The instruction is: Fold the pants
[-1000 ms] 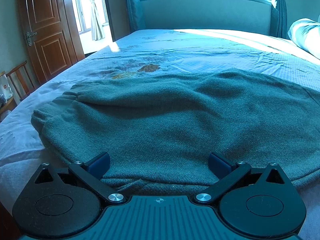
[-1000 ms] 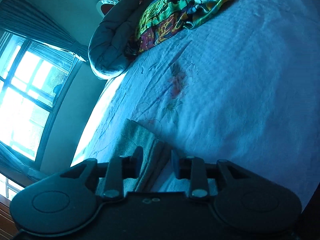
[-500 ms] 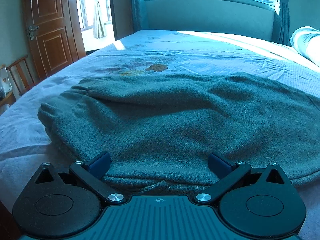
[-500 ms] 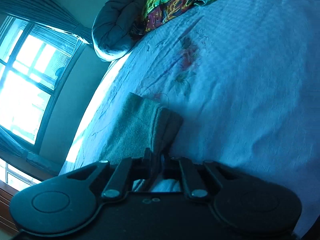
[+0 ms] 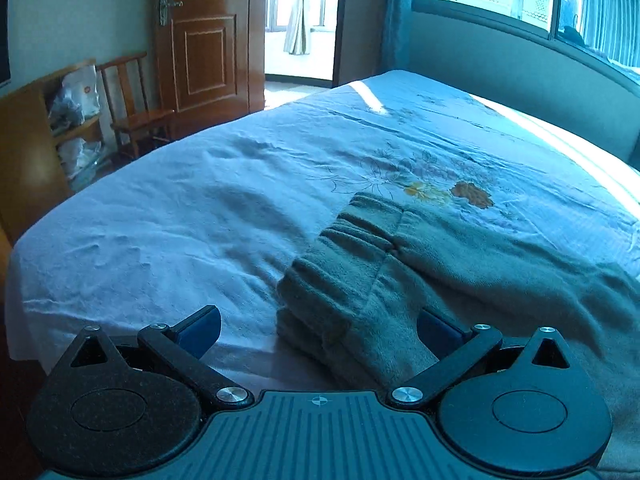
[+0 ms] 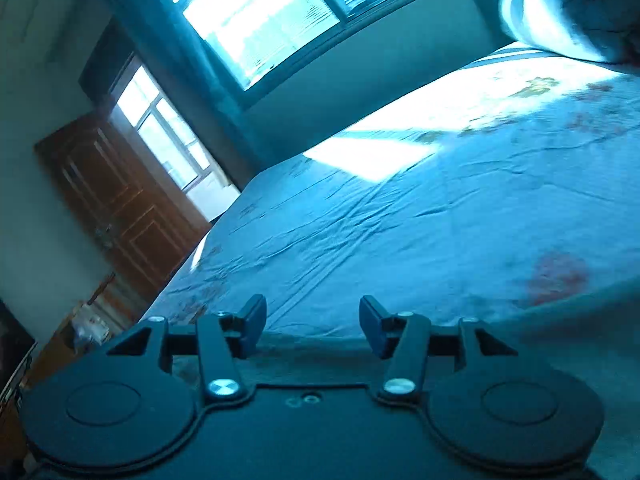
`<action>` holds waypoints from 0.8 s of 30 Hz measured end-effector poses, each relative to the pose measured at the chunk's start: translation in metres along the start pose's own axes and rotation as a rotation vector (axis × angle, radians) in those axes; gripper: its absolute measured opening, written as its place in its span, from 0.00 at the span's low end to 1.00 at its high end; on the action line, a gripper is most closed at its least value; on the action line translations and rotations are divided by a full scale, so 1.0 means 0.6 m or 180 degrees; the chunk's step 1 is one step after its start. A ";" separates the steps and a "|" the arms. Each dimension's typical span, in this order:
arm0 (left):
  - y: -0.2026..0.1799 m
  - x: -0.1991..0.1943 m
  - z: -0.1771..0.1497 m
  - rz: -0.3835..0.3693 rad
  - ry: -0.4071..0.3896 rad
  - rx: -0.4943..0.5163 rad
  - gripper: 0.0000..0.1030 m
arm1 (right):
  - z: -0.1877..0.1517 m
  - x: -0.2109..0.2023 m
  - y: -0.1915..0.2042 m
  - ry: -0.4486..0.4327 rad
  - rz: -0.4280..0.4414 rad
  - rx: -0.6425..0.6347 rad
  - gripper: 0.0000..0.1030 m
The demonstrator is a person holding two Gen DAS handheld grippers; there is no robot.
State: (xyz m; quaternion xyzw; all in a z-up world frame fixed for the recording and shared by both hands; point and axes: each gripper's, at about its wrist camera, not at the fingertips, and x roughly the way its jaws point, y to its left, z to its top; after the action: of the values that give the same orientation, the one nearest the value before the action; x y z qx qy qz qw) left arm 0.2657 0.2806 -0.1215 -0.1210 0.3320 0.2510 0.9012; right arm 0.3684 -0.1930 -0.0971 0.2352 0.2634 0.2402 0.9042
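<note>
your left gripper [image 5: 318,330] sits at the bottom of its frame with jaws spread wide, gripping nothing; the folded edge of the green pants [image 5: 400,276] lies between the fingers and runs off to the right of the frame, its ribbed cuffs stacked at centre. your right gripper [image 6: 312,324] is also parted and empty, low over dark cloth that is too blurred to name. beyond both lies the blue bedsheet [image 5: 200,208]; at upper left stand a wooden chair [image 5: 134,100] and a brown door [image 5: 202,36].
</note>
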 end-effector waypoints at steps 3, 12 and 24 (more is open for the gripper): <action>0.016 0.033 0.000 -0.0084 0.0170 -0.0053 1.00 | 0.018 0.179 0.077 0.0578 0.0291 -0.0201 0.40; 0.048 0.057 -0.026 -0.0422 0.0104 -0.0473 1.00 | 0.002 0.394 0.134 0.1364 0.0245 -0.0696 0.33; 0.044 0.059 -0.034 -0.0438 0.0037 -0.0482 1.00 | -0.012 0.379 0.128 0.1619 0.0960 -0.0690 0.30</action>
State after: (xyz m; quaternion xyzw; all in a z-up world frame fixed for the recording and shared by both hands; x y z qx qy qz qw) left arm 0.2636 0.3084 -0.1616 -0.2127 0.3082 0.2122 0.9026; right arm 0.5099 -0.0044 -0.1427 0.1063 0.4162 0.4494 0.7833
